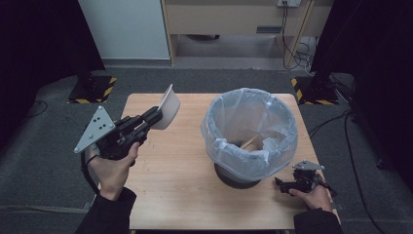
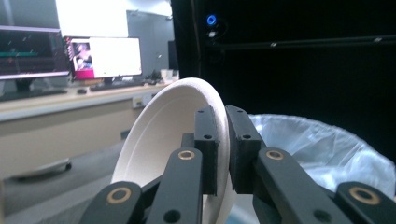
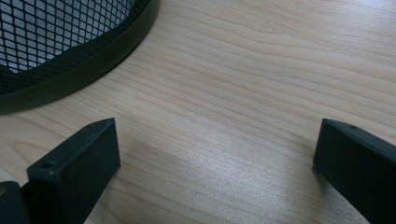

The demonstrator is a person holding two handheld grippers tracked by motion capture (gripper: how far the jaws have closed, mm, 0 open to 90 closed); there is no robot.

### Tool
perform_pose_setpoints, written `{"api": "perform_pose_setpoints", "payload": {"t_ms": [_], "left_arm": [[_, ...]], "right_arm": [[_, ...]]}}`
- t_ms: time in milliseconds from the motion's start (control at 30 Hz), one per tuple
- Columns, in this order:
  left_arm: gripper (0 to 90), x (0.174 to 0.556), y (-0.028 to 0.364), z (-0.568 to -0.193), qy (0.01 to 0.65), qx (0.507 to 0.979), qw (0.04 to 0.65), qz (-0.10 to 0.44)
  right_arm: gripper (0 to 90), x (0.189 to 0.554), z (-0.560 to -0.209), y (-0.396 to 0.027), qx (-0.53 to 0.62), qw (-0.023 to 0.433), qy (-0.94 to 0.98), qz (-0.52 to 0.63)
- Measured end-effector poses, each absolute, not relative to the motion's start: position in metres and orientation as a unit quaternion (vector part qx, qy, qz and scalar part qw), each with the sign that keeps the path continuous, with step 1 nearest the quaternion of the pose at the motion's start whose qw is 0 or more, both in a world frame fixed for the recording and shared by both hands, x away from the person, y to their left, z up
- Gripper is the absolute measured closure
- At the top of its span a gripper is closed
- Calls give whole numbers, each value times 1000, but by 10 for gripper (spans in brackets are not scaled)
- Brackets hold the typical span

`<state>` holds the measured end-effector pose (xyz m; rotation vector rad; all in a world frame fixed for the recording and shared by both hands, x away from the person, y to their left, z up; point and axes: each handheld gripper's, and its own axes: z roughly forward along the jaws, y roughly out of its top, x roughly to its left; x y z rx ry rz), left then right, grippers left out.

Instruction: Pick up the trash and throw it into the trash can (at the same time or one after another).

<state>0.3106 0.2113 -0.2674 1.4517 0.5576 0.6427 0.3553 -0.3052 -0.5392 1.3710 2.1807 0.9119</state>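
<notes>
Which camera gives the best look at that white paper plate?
The left gripper view: the paper plate is close up, its rim pinched in the left claw. The high view shows it small, tilted beside the lined bin.

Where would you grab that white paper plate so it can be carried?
By its thin rim, coming in edge-on from the side nearest the hand. The plate is wide and shallow, so only its edge fits between the jaws. The left gripper shows this: its jaws are shut on the rim, one on each face, holding the plate tilted above the table beside the bin.
</notes>
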Motion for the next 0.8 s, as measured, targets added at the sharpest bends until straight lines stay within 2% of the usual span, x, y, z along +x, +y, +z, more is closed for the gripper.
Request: {"api": "perform_pose_setpoints", "payload": {"t_ms": [800], "left_arm": [[835,327,113,-246,178,652,697,238]], "right_arm": [[8,355,-539,-305,492,203,780,328]]}}
